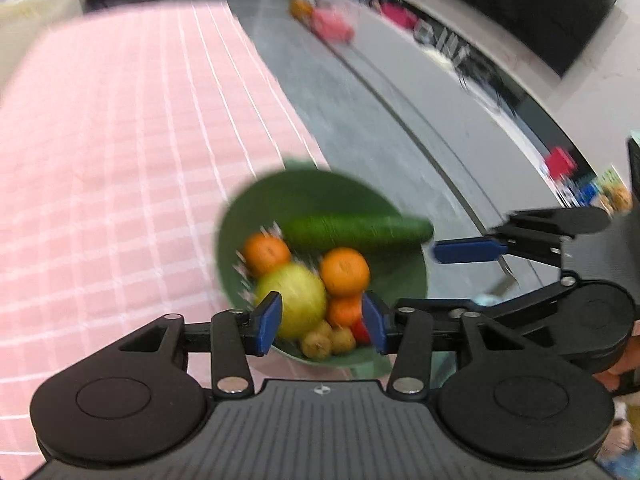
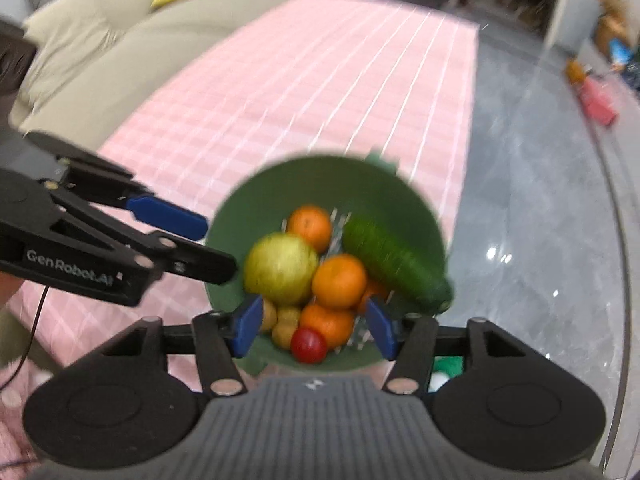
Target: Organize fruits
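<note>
A green bowl (image 1: 360, 196) (image 2: 320, 178) sits on a glass surface above the pink rug. It holds a yellow-green apple (image 1: 298, 290) (image 2: 280, 270), several oranges (image 1: 345, 271) (image 2: 340, 280), a cucumber (image 1: 356, 230) (image 2: 392, 264), small brown fruits (image 1: 326, 340) (image 2: 286, 326) and a red fruit (image 2: 308, 345). My left gripper (image 1: 322, 326) is open and empty just above the bowl's near side; it also shows at the left of the right wrist view (image 2: 192, 240). My right gripper (image 2: 316, 328) is open and empty over the bowl's near rim; it shows at the right of the left wrist view (image 1: 460, 276).
A pink checked rug (image 1: 120, 140) (image 2: 320, 80) lies on the grey floor. A beige sofa (image 2: 100, 48) with a yellow cushion stands at the left. A TV (image 1: 540, 8), a low cabinet and scattered toys (image 1: 332, 24) line the right wall.
</note>
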